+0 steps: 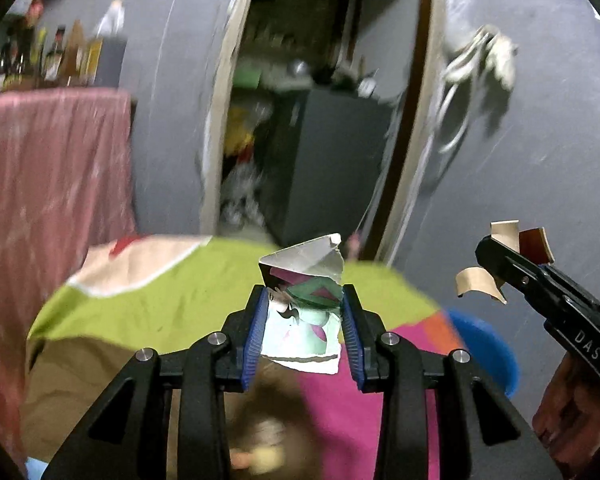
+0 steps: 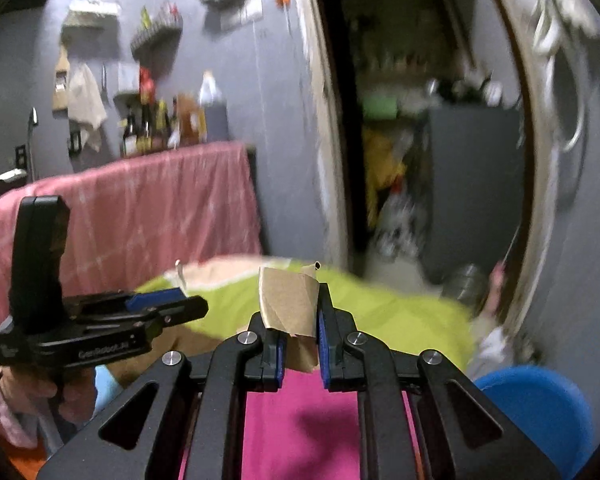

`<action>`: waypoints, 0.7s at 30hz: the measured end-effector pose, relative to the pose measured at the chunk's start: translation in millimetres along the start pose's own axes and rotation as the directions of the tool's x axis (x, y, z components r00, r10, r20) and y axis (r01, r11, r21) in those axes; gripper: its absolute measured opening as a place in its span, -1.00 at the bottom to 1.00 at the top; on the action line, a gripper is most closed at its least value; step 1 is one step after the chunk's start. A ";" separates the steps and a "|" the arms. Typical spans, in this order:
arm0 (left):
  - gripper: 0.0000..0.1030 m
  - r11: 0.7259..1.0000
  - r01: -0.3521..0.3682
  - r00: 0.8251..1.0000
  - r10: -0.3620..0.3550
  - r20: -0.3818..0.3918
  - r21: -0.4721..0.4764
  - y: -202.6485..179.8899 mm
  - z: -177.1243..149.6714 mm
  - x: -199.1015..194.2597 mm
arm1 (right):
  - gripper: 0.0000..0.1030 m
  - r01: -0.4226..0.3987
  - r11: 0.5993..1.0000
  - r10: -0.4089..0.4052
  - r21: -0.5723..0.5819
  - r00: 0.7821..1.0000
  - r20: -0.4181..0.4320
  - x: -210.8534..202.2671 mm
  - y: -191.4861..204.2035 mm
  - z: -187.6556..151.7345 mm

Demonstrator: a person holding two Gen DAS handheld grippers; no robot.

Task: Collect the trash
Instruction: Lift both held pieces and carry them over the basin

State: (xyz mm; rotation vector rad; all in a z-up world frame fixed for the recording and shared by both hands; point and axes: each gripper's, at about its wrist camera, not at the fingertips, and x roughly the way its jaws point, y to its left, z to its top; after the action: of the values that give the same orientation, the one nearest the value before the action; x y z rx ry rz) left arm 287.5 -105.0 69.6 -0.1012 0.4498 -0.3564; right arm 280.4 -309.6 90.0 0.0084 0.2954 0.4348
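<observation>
My left gripper (image 1: 303,300) is shut on a torn printed paper scrap (image 1: 306,280) with green and pink patterns and holds it in the air above a bed. My right gripper (image 2: 299,320) is shut on a piece of brown cardboard (image 2: 288,300). The right gripper also shows in the left wrist view (image 1: 496,256) at the right, with brown cardboard pieces (image 1: 480,280) sticking out of it. The left gripper shows in the right wrist view (image 2: 180,304) at the left, side on, and the paper is barely seen there.
Below lies a bed cover in lime green (image 1: 180,300) and magenta (image 2: 300,420). A blue round container (image 2: 540,408) sits at the lower right. A pink cloth-draped counter (image 2: 140,208) holds bottles. An open doorway (image 2: 420,160) shows a grey cabinet and clutter.
</observation>
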 end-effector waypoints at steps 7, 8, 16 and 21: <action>-0.39 0.998 0.067 0.971 -0.069 0.231 0.016 -70.1 18.0 -28.1 | -0.79 0.165 0.984 -0.149 -0.065 0.968 0.203 -74.2 -17.0 28.3; -0.39 0.997 0.075 0.964 -0.077 0.254 0.018 -79.6 18.2 -30.0 | -0.79 0.192 0.979 -0.172 -0.069 0.959 0.226 -84.9 -21.7 30.7; -0.39 0.993 0.112 0.914 -0.120 0.388 0.044 -154.0 18.6 -31.0 | -0.79 0.349 0.936 -0.315 -0.055 0.895 0.315 -134.9 -70.6 27.1; -0.39 0.990 0.124 0.927 -0.138 0.348 0.063 -187.3 13.5 0.7 | -0.79 0.389 0.921 -0.368 -0.025 0.889 0.272 -141.2 -107.0 7.2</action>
State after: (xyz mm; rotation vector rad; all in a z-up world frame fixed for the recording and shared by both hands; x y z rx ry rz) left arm 235.2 -279.8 113.9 -0.1539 0.0805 -0.4685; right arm 204.6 -465.1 128.9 -0.0679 0.0131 0.0514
